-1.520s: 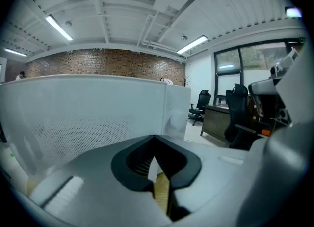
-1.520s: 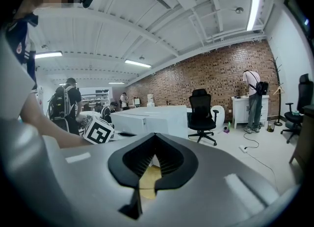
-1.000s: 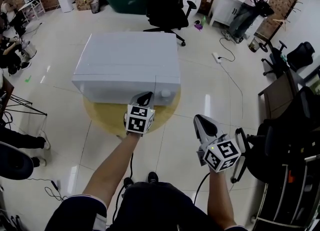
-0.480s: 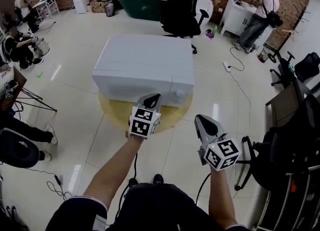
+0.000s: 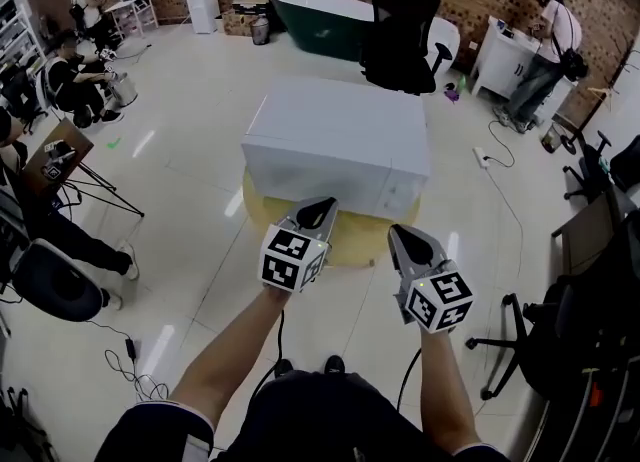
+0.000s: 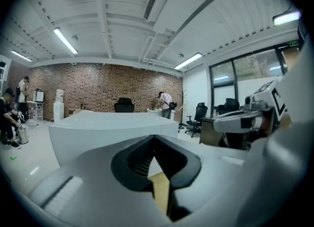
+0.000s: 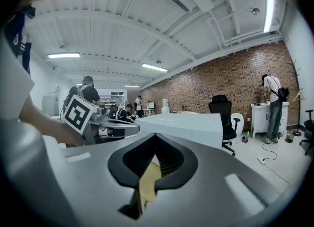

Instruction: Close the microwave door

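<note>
The white microwave [image 5: 340,140] sits on a round yellow table [image 5: 350,247] with its door flush against the front. My left gripper [image 5: 322,208] hovers just before the lower front, shut and holding nothing. To its right, my right gripper [image 5: 400,235] is also shut and empty, over the table's near edge. In the left gripper view the microwave [image 6: 108,130] fills the space ahead of the closed left gripper [image 6: 154,140]. The right gripper view has the microwave [image 7: 189,125] beyond the closed right gripper [image 7: 154,140], with the left gripper's marker cube [image 7: 78,113] to the left.
A black office chair [image 5: 400,30] and a dark green bathtub [image 5: 320,15] stand behind the microwave. People sit at the left [image 5: 75,80]. Another person [image 5: 545,45] stands at a white cabinet, back right. More chairs [image 5: 590,300] and floor cables [image 5: 500,170] are on the right.
Both grippers have drawn back from the microwave's front and risen; the left tip, which was at the door, now hangs clear of it. Both stay shut.
</note>
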Demonstrator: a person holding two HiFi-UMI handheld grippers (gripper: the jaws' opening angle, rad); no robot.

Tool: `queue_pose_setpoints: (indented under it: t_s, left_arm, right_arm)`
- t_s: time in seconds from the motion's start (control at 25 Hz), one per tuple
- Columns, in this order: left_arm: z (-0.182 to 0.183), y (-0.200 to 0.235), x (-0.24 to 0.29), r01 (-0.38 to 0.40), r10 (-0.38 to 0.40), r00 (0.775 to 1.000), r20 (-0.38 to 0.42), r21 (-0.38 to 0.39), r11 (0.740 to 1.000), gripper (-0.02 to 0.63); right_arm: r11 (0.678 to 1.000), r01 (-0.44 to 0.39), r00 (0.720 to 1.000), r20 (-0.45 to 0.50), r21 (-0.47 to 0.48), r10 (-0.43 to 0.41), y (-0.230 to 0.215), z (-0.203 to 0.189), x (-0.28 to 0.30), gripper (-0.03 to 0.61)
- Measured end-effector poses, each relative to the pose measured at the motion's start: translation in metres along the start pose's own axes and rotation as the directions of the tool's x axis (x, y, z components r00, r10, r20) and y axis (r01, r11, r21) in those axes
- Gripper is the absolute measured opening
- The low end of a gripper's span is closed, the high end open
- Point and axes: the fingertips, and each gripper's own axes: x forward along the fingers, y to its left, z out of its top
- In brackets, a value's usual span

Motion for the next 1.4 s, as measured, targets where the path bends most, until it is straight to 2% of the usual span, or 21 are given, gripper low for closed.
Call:
queue_pose_setpoints:
  t_s: [0.24,0.64,1.4]
  left_arm:
    - [0.01,-0.003,-0.047,0.038,-0.039,0.999,0.027,0.007,0.999,0.012]
    - [0.014,0.004,-0.098,0.03,-0.03,0.998,0.056,0.007,1.0,0.012]
    - [0.018,0.002,-0.107,0.047,-0.048,0.997,0.062,0.009,0.999,0.012]
  right_arm:
    - [0.997,-0.071,0.997,0.026,-0.029,0.072,0.045,0.015,0.021,0.002]
    - [0.99,-0.125,0.991,0.038,-0.064,0.127,0.096,0.022,0.032,0.002]
    - [0.991,-0.107,0.993,0.036,-0.083,0.11,0.106,0.029,0.032,0.0]
